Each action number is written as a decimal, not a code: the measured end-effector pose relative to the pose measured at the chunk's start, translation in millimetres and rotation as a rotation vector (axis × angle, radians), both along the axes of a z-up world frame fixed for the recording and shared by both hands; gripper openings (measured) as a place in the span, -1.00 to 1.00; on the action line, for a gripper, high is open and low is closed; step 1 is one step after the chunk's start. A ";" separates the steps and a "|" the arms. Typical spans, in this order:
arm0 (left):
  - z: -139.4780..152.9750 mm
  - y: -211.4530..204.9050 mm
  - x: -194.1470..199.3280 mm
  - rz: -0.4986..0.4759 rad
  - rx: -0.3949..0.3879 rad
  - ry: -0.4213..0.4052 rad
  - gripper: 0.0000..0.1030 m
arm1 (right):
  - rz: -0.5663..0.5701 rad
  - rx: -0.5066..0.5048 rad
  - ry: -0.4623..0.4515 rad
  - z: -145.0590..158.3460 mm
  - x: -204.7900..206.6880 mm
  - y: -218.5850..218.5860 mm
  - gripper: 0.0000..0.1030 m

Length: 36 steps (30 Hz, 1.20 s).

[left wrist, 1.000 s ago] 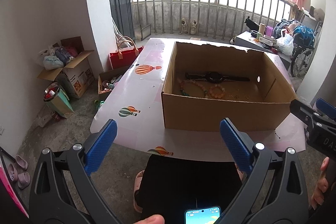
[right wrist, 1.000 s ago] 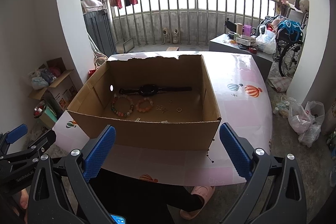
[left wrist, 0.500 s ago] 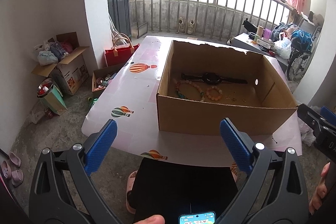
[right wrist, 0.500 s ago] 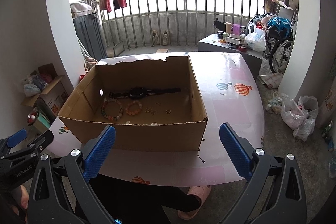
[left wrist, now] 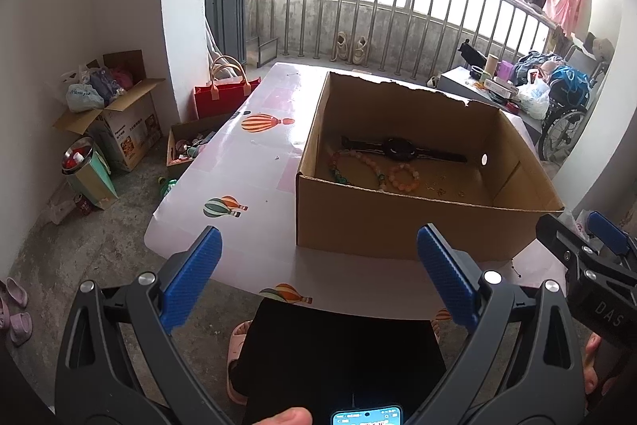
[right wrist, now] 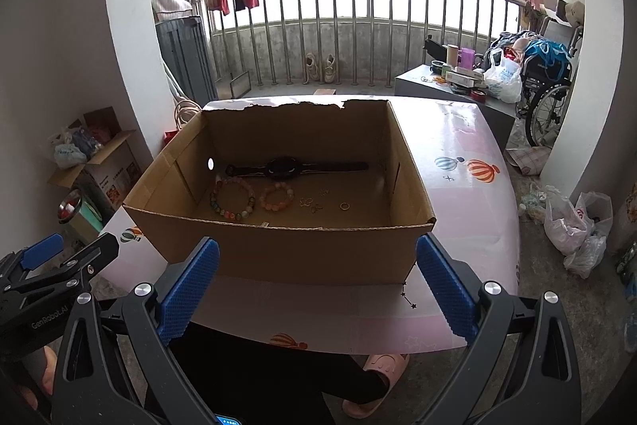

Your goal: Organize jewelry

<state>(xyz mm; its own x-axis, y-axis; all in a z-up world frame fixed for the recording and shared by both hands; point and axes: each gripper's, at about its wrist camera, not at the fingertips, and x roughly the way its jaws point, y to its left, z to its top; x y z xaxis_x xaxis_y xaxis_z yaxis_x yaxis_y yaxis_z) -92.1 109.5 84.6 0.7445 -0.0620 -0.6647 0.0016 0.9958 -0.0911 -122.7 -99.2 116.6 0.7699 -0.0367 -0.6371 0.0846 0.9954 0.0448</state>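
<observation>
With both the left gripper [left wrist: 318,277] and right gripper [right wrist: 316,279] spread wide and empty, the cardboard box [right wrist: 278,245] wall may block reaching the tiny ring [right wrist: 344,205].

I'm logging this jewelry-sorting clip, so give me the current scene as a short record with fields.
container: open cardboard box on the table
inside: black watch, multicolour bead bracelet, orange bead bracelet, gold ring, small charms
left gripper: open, empty, short of the box
right gripper: open, empty, short of the box
</observation>
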 end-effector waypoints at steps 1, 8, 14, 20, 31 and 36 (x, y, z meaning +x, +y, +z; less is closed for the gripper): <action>-0.4 0.2 0.8 0.002 0.006 0.000 0.84 | 0.003 -0.003 0.001 -0.2 0.3 1.0 0.87; -7.3 0.7 8.4 0.005 0.017 0.021 0.84 | -0.008 0.010 0.015 -5.7 4.2 -4.5 0.87; -7.6 -4.3 9.5 0.014 0.049 0.021 0.84 | -0.017 0.021 0.012 -6.8 5.1 -6.8 0.87; -7.1 -7.0 9.6 0.010 0.044 0.019 0.84 | -0.005 0.017 0.012 -6.3 5.9 -3.6 0.87; -10.0 -9.4 10.2 0.016 0.054 0.020 0.84 | -0.002 0.021 0.010 -6.6 7.3 -2.4 0.87; -8.6 -9.7 9.4 0.013 0.053 0.015 0.84 | -0.001 0.021 0.003 -6.6 7.4 -1.8 0.87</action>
